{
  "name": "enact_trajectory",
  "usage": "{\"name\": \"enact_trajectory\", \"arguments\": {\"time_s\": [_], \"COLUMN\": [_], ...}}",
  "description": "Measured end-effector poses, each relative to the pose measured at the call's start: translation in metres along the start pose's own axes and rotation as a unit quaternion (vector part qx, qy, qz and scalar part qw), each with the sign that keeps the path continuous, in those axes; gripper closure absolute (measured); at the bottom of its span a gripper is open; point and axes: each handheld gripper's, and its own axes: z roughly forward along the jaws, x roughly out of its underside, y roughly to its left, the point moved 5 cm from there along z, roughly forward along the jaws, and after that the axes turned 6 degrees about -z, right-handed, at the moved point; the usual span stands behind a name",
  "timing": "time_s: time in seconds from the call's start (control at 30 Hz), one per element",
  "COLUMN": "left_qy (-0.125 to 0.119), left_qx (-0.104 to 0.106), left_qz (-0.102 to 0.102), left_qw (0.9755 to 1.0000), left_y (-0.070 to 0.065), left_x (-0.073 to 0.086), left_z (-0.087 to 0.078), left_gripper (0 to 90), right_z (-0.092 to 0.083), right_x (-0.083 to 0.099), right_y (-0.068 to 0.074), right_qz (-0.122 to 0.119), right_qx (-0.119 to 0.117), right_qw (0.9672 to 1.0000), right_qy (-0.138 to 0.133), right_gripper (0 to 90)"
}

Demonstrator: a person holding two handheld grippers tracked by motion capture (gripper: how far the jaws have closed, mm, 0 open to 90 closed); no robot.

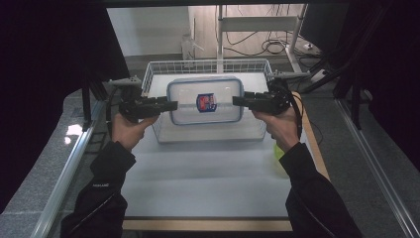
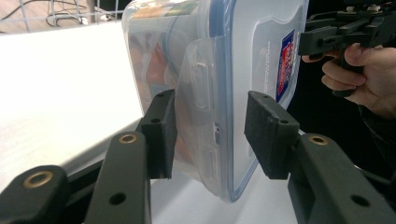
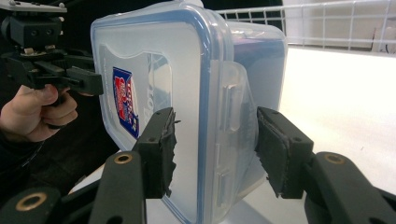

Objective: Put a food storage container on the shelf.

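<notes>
Centre frame, over wire basket [image 1: 153,74] | I see lidded container [image 1: 204,100] aloft | left gripper [image 1: 172,105] clamps its left end | right gripper [image 1: 236,101] clamps its right end

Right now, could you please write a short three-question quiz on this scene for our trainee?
1. True or false: the clear rectangular plastic container with the blue-rimmed lid is held at both short ends.
2. What lies behind and below the container? A) white wire basket B) cardboard box C) metal pot
3. Which part of the container sits between the left hand-held gripper pads?

Key:
1. True; the right hand-held gripper takes the other end.
2. A, the white wire basket.
3. The lid's side latch and rim.
</notes>
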Motion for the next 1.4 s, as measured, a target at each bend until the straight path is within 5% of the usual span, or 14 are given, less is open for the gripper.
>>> {"name": "enact_trajectory", "arguments": {"time_s": [0.43,0.93,1.13,1.4], "left_qy": [-0.012,-0.020,-0.022,-0.025], "left_qx": [-0.009,-0.014,-0.027,-0.040], "left_qz": [-0.005,-0.016,0.010,0.009], "left_qw": [0.9999,0.9996,0.9994,0.9989], "left_y": [0.011,0.025,0.025,0.027], "left_x": [-0.028,-0.033,-0.033,-0.033], "left_z": [0.005,0.016,0.017,0.017], "left_gripper": [54.3,53.2,52.1,51.8], "right_z": [0.011,0.021,0.022,0.025], "right_x": [-0.023,-0.030,-0.030,-0.031], "right_y": [-0.019,-0.034,-0.036,-0.037], "right_qz": [0.018,0.029,0.033,0.025], "right_qx": [0.000,0.009,0.010,0.024], "right_qw": [0.9997,0.9995,0.9993,0.9994], "right_qy": [-0.016,-0.010,-0.015,-0.008], "right_gripper": [48.4,47.8,46.6,45.9]}}
